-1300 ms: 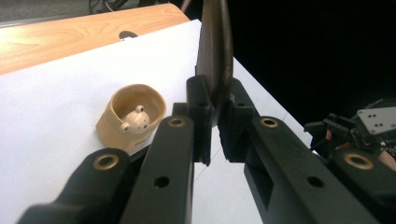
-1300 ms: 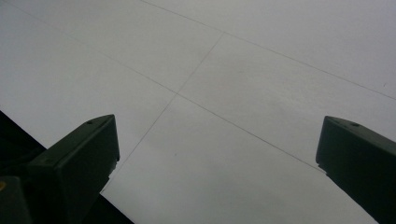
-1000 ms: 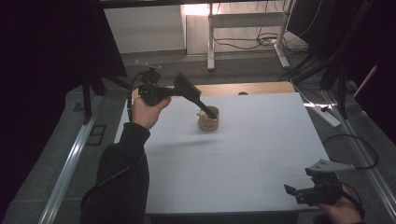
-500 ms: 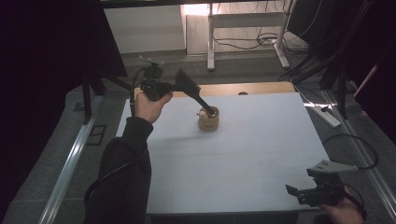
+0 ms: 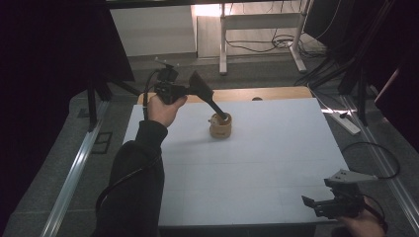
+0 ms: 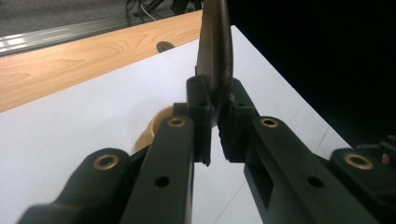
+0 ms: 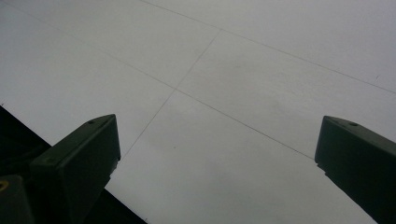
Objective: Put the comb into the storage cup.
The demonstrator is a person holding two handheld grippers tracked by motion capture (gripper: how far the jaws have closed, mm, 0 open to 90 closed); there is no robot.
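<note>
A small tan cup (image 5: 221, 129) stands on the white tabletop (image 5: 257, 163), left of centre toward the far side. My left gripper (image 5: 213, 103) reaches down to it from the upper left, held in a hand with a dark sleeve. In the left gripper view the left gripper (image 6: 215, 121) is shut on a thin dark flat tool (image 6: 215, 51) seen edge-on, with the cup's rim (image 6: 154, 128) just behind the jaws. My right gripper (image 5: 316, 202) rests low at the near right corner. In its own view the right gripper (image 7: 217, 154) stands open over bare white surface.
A wooden strip (image 5: 267, 94) runs along the table's far edge. A power strip (image 5: 343, 122) and cables lie on the floor at the right, a metal rail (image 5: 74, 173) runs down the left, and a table frame (image 5: 257, 34) stands at the back.
The left hand has edged slightly up and away while the cup stays in place. The right gripper has not moved.
</note>
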